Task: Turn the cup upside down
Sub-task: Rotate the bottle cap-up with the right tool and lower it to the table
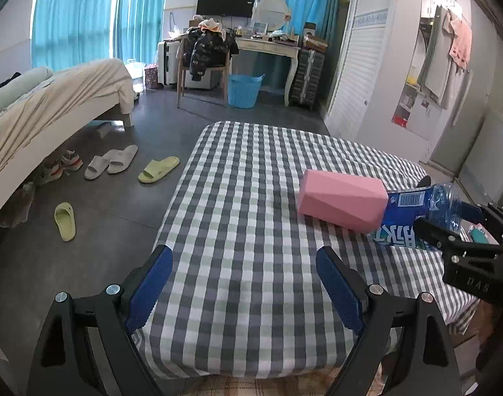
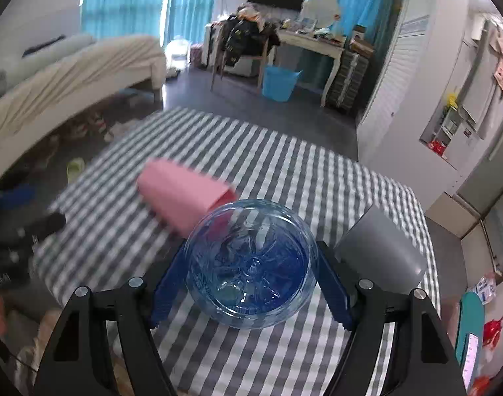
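Observation:
A pink faceted cup (image 1: 342,199) (image 2: 182,198) is turned on its side over the checked tablecloth (image 1: 244,181), base pointing left. Its mouth sits over the neck end of a blue plastic bottle (image 1: 413,211) (image 2: 251,264). My right gripper (image 1: 456,221) (image 2: 249,257) is shut on the bottle's body near its base. Whether the cup touches the cloth I cannot tell. My left gripper (image 1: 243,257) hangs open above the table's near edge, left of the cup, with nothing between its blue pads. It shows as a dark blur in the right wrist view.
A grey cup (image 2: 380,250) stands on the table just right of my right gripper. Left of the table are the floor with slippers (image 1: 111,163) and a bed (image 1: 46,105). A chair, desk and blue basket (image 1: 244,90) stand at the back.

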Available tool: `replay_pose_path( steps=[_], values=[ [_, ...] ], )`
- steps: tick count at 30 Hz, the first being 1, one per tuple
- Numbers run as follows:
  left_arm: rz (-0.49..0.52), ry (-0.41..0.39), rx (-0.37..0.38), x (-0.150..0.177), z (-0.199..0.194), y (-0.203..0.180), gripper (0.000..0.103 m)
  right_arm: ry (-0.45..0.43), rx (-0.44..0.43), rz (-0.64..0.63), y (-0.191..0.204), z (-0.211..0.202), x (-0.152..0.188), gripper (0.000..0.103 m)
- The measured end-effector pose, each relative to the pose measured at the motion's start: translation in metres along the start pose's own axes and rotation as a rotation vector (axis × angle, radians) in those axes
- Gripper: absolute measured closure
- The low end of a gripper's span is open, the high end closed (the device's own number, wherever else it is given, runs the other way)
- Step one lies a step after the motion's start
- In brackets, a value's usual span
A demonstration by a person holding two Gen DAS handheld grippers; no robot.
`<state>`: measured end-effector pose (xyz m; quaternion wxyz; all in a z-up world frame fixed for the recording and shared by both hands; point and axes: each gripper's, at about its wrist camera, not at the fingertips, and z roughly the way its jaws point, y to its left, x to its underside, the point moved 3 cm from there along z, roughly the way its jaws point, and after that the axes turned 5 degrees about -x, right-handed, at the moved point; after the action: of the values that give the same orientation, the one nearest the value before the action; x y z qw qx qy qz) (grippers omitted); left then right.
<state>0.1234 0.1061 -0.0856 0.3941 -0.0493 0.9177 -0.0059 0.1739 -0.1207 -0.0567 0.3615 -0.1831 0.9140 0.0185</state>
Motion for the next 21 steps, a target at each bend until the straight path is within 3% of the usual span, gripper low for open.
replay_pose_path(
  steps=[10,16,21],
  values=[
    [0.005,-0.006,-0.003,0.006,-0.011,-0.010,0.012,-0.042,0.007,-0.011,0.000,-0.038,-0.001,0.029],
    [0.024,-0.003,-0.004,0.010,-0.014,-0.016,0.012,0.021,-0.023,0.011,-0.003,-0.023,0.018,0.029],
    [0.016,0.005,-0.011,0.012,-0.014,-0.016,0.012,0.011,-0.030,0.058,-0.009,-0.024,0.025,0.029]
  ],
)
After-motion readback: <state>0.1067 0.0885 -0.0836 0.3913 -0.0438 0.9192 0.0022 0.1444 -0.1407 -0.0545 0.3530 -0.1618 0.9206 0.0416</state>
